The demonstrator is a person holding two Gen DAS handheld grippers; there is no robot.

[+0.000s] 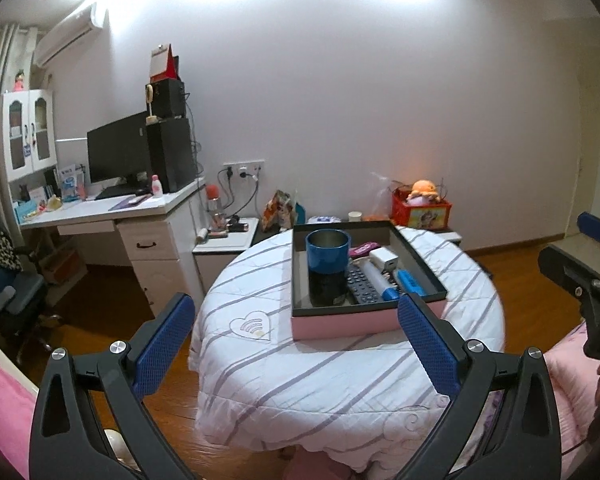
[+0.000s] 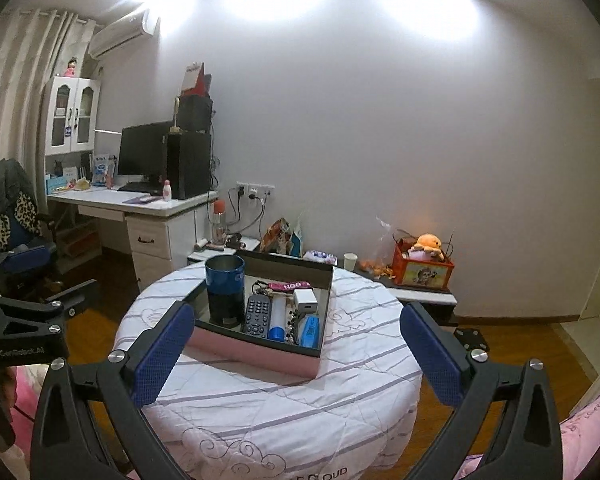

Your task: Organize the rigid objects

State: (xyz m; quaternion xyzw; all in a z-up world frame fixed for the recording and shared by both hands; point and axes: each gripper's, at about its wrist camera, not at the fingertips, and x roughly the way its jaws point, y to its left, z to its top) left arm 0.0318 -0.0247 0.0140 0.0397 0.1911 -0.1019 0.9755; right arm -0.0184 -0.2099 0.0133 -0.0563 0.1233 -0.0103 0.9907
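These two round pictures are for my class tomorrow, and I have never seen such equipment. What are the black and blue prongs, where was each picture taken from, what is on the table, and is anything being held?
No robot here: a person holds a pair of hand tongs in each hand, each with a wide-angle camera looking along its two blue-padded fingers. One picture looks out over the left tongs, the other over the right tongs. Each view also catches the other tool at its edge.

On the round table with a striped white cloth sits a pink box. Inside it stand a blue cup, a remote control, a white charger and a few smaller items.

Both tongs are wide open and hold nothing.
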